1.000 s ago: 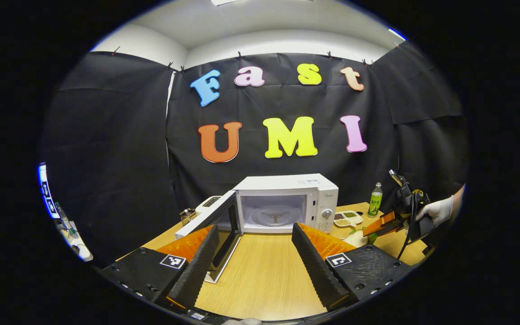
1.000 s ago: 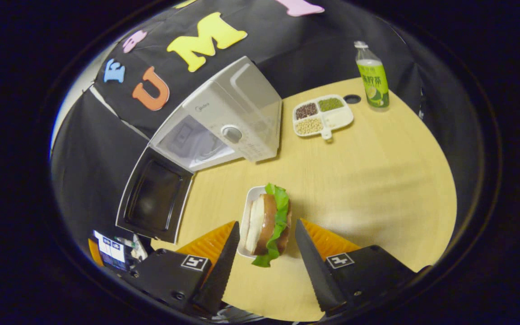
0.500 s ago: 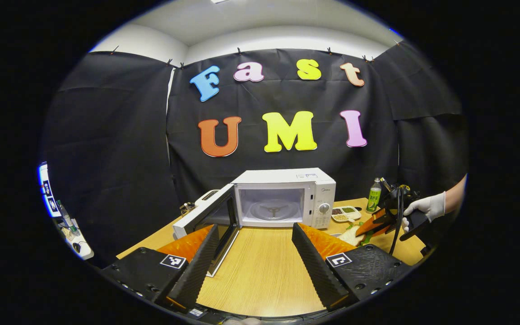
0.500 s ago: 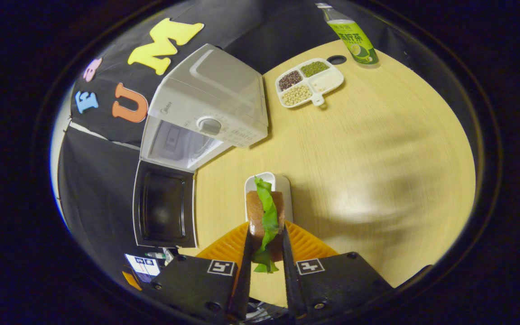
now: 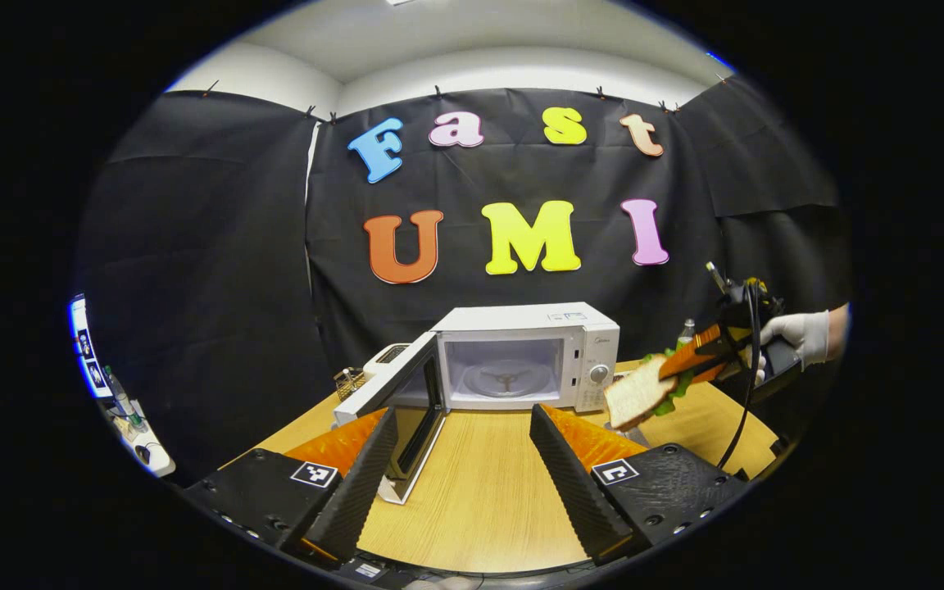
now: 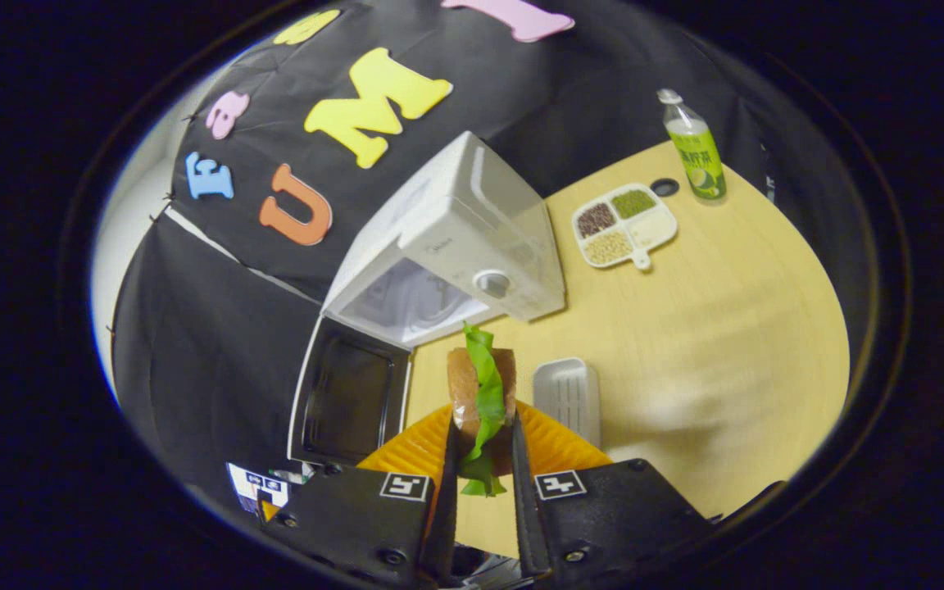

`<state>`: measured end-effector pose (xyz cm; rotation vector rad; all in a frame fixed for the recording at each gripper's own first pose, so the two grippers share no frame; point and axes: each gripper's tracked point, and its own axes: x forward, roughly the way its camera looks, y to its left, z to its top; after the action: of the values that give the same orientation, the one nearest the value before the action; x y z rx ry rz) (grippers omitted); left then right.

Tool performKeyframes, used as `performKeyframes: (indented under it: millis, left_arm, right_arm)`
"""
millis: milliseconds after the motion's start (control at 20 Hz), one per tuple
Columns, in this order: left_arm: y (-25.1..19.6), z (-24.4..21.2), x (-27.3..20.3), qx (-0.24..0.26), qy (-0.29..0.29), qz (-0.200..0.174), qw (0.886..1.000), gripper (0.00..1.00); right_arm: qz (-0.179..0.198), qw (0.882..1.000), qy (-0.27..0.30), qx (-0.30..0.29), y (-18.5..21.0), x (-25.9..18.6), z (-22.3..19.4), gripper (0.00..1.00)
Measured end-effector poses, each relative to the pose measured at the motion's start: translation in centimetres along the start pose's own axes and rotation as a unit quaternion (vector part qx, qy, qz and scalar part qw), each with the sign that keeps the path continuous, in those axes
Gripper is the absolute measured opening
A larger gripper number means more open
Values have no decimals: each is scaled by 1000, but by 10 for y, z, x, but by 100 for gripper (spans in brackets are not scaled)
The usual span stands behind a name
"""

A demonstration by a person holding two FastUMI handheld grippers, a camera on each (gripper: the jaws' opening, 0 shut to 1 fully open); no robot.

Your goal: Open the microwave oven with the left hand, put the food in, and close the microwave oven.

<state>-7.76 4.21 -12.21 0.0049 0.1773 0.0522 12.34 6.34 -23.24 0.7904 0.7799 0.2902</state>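
Left gripper view first: my left gripper [image 5: 464,459] sits low over the wooden surface [image 5: 480,492] with its jaws spread wide and nothing between them. Straight ahead is the microwave [image 5: 529,356], a boxy white thing with its door [image 5: 406,393] swung out to the left, so I can see the glass turntable inside. Off to the right, a gloved hand [image 5: 800,336] holds the right gripper [image 5: 697,365] up in the air with the sandwich [image 5: 640,392] pinched in it, a pale flat bread face pointing my way and green lettuce poking out the edge.

Right gripper view: I'm looking down on it all. The jaws are closed tight on the sandwich [image 6: 482,393], brown crust on both sides with a floppy lettuce leaf down the middle. It's lifted clear, hanging just in front of the microwave [image 6: 456,246] opening. The ribbed white tray [image 6: 569,397] sits bare on the surface just beside it. Farther back there's a divided dish of beans [image 6: 624,223] and a green bottle [image 6: 693,147].
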Motion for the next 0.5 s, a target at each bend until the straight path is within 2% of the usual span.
performKeyframes:
  millis: [100, 150, 250, 500]
  left_arm:
    - [7, -2, -1, 7, 2, -3, 1000, 96]
    - [11, -4, -1, 9, 3, -3, 1000, 100]
    - [22, -6, -3, 4, 6, -3, 1000, 97]
    - [51, -14, -2, 1, 5, 7, 1000, 96]
  right_arm:
    - [23, 999, -26, -11, 35, 14, 0, 33]
    - [32, 999, -38, -18, 50, 24, -2, 34]
    - [42, 997, -68, -17, 74, 50, -3, 33]
    - [57, 984, -158, 52, 109, 124, -9, 33]
